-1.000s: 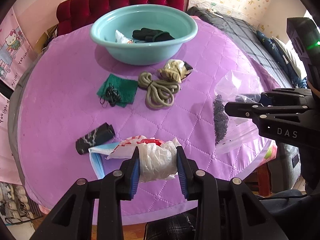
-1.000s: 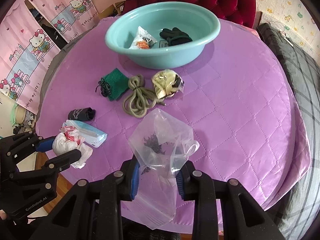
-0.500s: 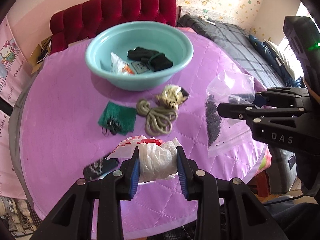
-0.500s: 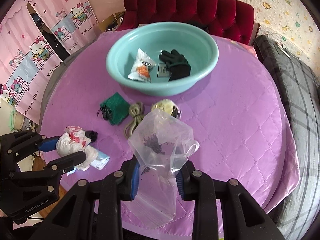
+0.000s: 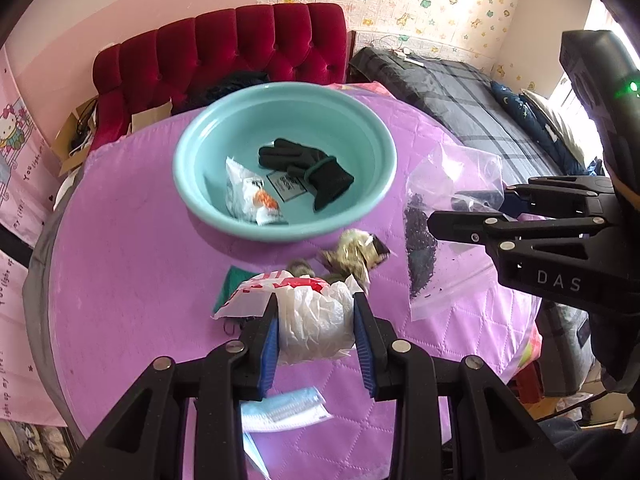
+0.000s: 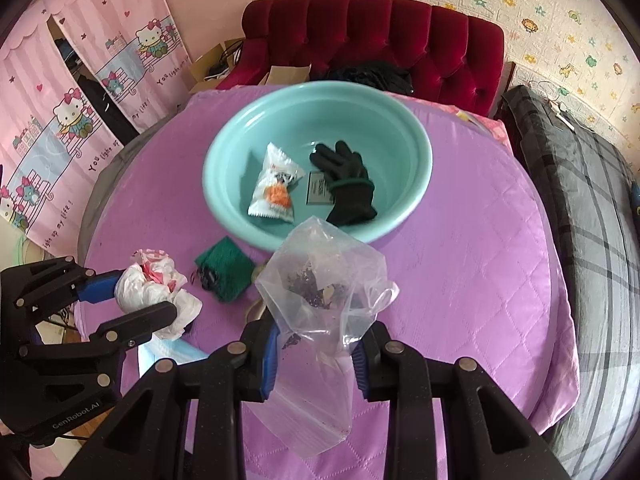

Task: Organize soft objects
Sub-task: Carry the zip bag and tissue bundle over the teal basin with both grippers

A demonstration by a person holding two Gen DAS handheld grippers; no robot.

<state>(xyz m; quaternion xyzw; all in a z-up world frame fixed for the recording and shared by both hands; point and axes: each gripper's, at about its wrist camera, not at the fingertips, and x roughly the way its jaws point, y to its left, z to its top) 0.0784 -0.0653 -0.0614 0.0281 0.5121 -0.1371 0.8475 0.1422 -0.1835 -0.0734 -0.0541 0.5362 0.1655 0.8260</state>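
My left gripper (image 5: 316,328) is shut on a crumpled white and red plastic bag (image 5: 310,320) and holds it above the purple table. It also shows in the right wrist view (image 6: 154,292). My right gripper (image 6: 314,356) is shut on a clear zip bag (image 6: 320,300) with dark crumbs inside; the bag also shows in the left wrist view (image 5: 440,232). Both hang in front of a teal basin (image 5: 384,184) that holds a black glove (image 5: 308,168) and a white snack packet (image 5: 250,194).
On the purple quilted table (image 6: 460,272) lie a green cloth (image 6: 226,266) with a black cord, a tan bundle (image 5: 352,258) and a blue face mask (image 5: 280,410). A red sofa (image 6: 380,40) stands behind; a dark bed (image 6: 592,208) lies to the right.
Both grippers have risen and moved toward the basin with their bags still held. The basin now looks closer and the items on the table have slid beneath the grippers.
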